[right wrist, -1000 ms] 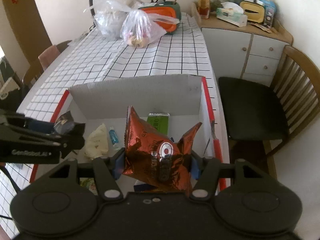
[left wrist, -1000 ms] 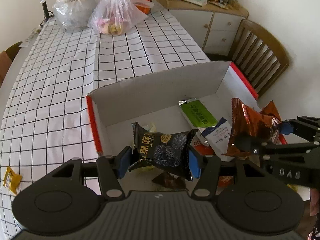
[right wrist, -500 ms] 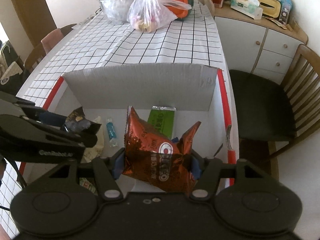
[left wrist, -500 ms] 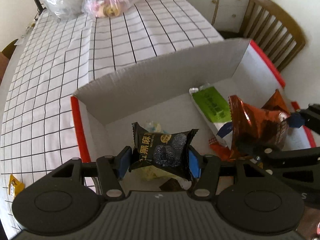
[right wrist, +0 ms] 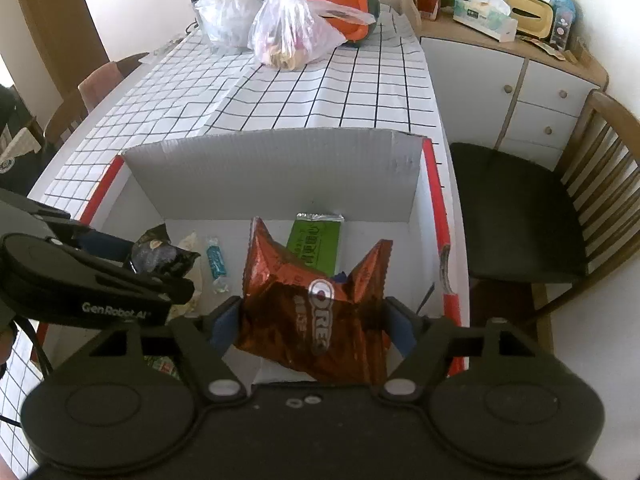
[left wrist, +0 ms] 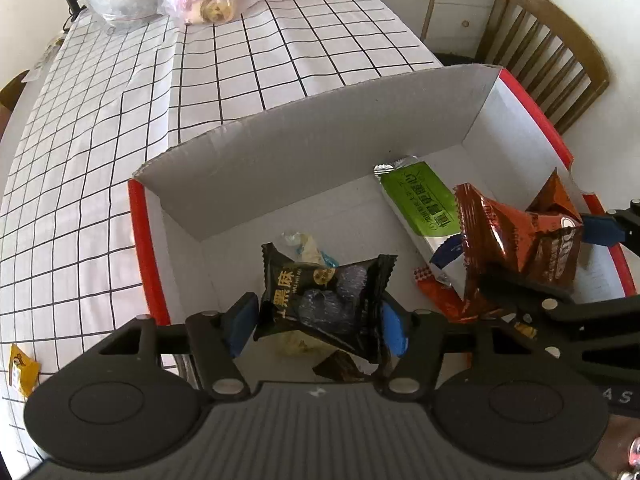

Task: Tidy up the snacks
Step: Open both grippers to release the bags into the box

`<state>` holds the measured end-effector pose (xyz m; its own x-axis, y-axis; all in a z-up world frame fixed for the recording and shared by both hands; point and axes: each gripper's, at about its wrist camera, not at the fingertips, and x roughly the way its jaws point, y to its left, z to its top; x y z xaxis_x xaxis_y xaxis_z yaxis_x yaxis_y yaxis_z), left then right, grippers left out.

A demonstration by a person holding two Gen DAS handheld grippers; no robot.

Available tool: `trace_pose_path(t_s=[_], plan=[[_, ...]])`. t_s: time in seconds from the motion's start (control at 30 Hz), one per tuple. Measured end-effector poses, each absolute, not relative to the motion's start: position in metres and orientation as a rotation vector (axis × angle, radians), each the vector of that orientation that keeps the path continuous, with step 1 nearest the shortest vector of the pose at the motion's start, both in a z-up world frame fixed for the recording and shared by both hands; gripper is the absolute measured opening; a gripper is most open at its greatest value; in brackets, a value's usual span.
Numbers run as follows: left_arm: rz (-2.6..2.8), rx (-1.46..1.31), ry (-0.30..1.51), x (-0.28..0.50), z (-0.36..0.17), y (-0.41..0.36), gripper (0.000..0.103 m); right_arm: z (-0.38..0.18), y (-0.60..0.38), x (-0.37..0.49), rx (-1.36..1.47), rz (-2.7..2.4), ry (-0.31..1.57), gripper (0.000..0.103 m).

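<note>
A white cardboard box with red rims point(left wrist: 146, 240) point(right wrist: 434, 184) lies open on the checked tablecloth. My left gripper point(left wrist: 320, 324) hangs over its left half. Its jaws are opening, and a black snack packet point(left wrist: 320, 296) point(right wrist: 160, 254) still touches both pads. My right gripper point(right wrist: 312, 320) is over the right half. Its jaws are opening too, and a brown Oreo packet point(right wrist: 316, 320) point(left wrist: 516, 236) stands loosely between them. A green packet point(left wrist: 416, 200) point(right wrist: 316, 240) lies flat on the box floor beyond.
More snacks lie in the box: a pale packet point(left wrist: 304, 248), a small teal one point(right wrist: 216, 262) and a red-orange one point(left wrist: 436, 292). Plastic bags point(right wrist: 288, 36) sit at the table's far end. A yellow packet point(left wrist: 22, 368) lies left of the box. A wooden chair point(right wrist: 520, 220) stands to the right.
The left gripper has come down closer over the box with the black packet. The right jaws have spread wider around the Oreo packet, and the left jaws only slightly.
</note>
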<state>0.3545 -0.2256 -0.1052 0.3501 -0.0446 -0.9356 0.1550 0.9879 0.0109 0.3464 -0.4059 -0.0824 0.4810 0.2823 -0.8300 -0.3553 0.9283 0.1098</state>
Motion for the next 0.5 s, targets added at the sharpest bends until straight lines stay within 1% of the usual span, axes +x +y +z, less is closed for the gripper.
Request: trace_pose_path(t_s=[0.07,0.17,0.3,0.5], plan=[[-0.131,0.101,1.198,0.352,-0.103,-0.224,0.063,-0.080,-0.406,0.345,-0.076,0.389,0.990,0.077],[-0.138,0.079,1.180,0.347,-0.098,-0.218,0.063,-0.076,-0.407,0.340,-0.069,0.393,0.978,0.082],[-0.148,0.050,1.159,0.341,-0.092,-0.211,0.067,-0.069,-0.409,0.332,-0.057,0.394,0.962,0.084],[-0.172,0.016,1.112,0.325,-0.077,-0.202,0.067,-0.054,-0.413,0.317,-0.032,0.401,0.924,0.086]])
